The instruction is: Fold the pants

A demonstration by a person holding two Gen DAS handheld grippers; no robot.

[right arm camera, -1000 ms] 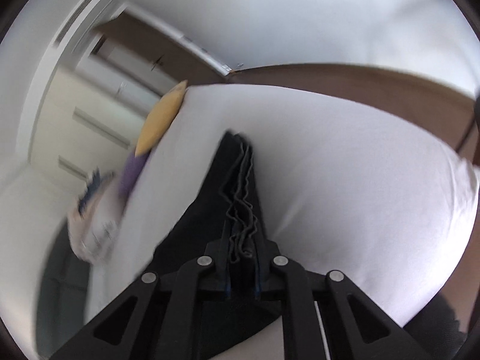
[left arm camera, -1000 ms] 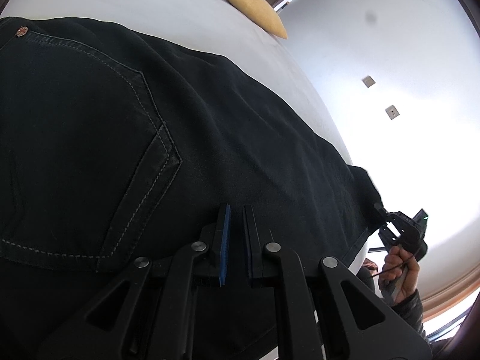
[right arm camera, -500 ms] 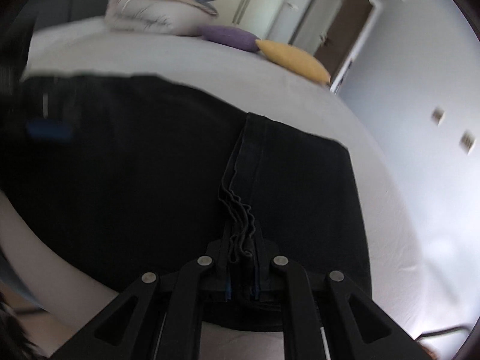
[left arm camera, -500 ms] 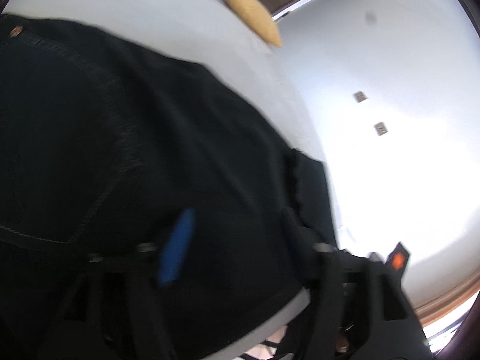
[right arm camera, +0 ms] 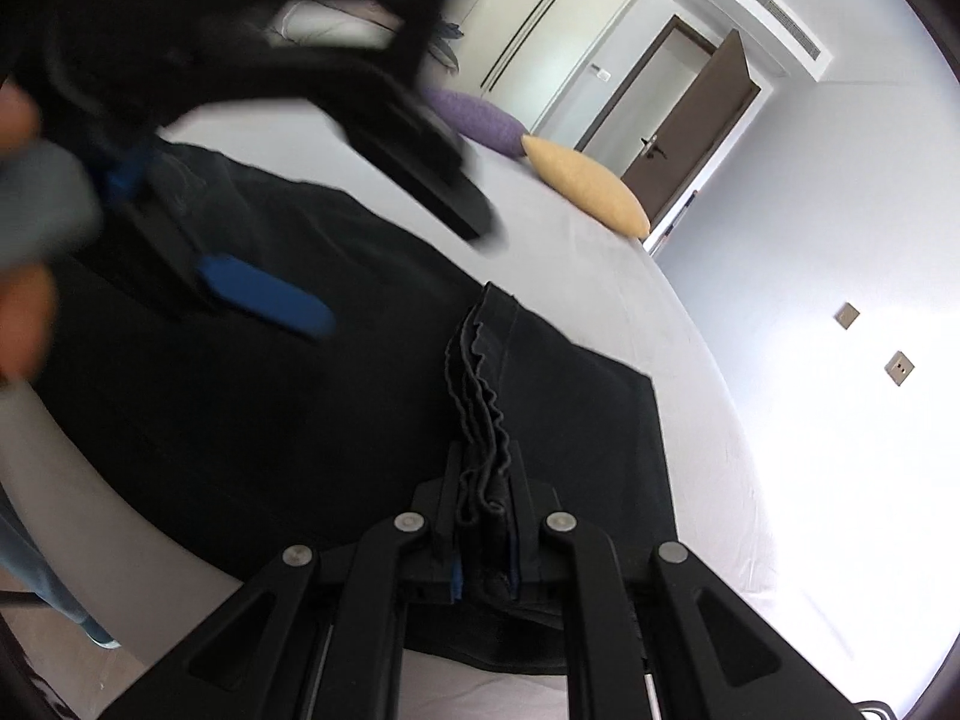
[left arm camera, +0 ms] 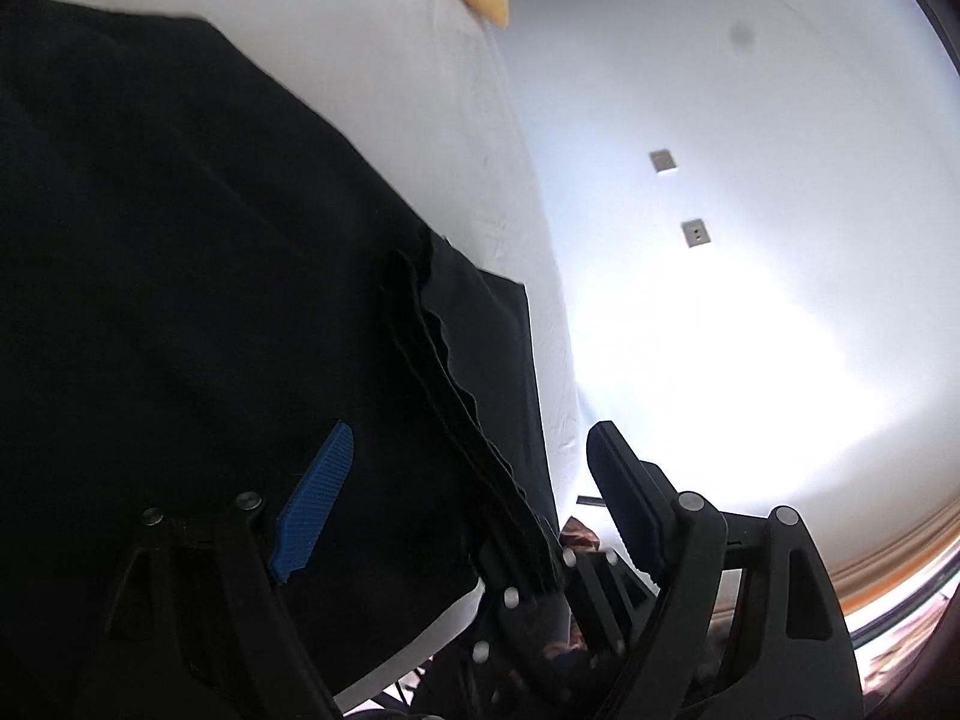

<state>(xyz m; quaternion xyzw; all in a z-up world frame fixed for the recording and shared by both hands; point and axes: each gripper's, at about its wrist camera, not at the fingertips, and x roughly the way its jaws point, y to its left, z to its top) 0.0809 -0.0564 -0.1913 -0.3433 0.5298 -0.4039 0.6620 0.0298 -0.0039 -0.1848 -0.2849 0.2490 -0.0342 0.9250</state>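
Note:
Black pants (right arm camera: 300, 390) lie folded on a white bed (right arm camera: 600, 288). My right gripper (right arm camera: 486, 516) is shut on the stacked, wavy leg hems (right arm camera: 480, 396), which rest across the upper part of the pants. In the left wrist view the pants (left arm camera: 210, 270) fill the left half and the hems (left arm camera: 444, 372) run down to the right gripper (left arm camera: 528, 576). My left gripper (left arm camera: 474, 480) hovers above the cloth, its jaws opening wide, with nothing pressed between the pads. It shows blurred at the right wrist view's upper left (right arm camera: 360, 252).
A yellow pillow (right arm camera: 585, 186) and a purple pillow (right arm camera: 480, 123) lie at the bed's far end, near a brown door (right arm camera: 690, 132). A hand (right arm camera: 24, 312) holds the left gripper. The bed's near edge (right arm camera: 150, 546) runs below the pants.
The left gripper let go of the pants, opened wide and drew back. The right gripper rolled and carried the leg hems across onto the upper part of the pants.

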